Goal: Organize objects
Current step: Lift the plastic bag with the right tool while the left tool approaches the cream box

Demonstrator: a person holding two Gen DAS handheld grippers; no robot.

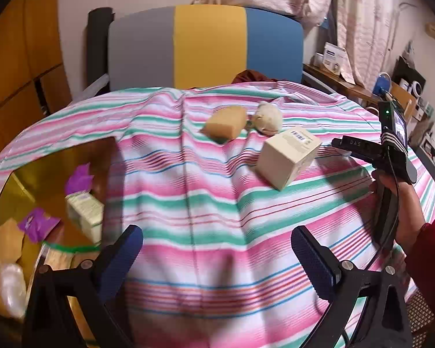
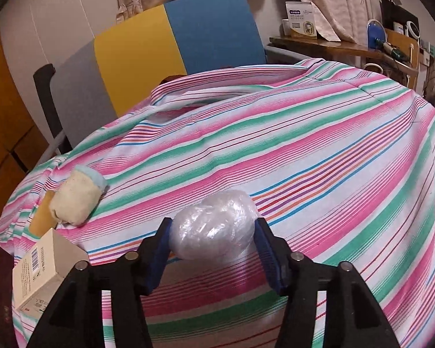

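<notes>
right wrist | plastic bundle (image 2: pixel 213 229) | clamped inside right gripper (image 2: pixel 213 243)

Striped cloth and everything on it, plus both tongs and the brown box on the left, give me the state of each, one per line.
Striped cloth: spread out, wrinkled.
Cream carton: closed, tilted on the cloth.
Sponge: loose on the cloth.
Plush toy: lying beside the sponge.
Plastic-wrapped ball: between the right tongs' pads.
Right tongs: shut on the ball.
Left tongs: open, empty.
Brown box: open, holding items.
</notes>
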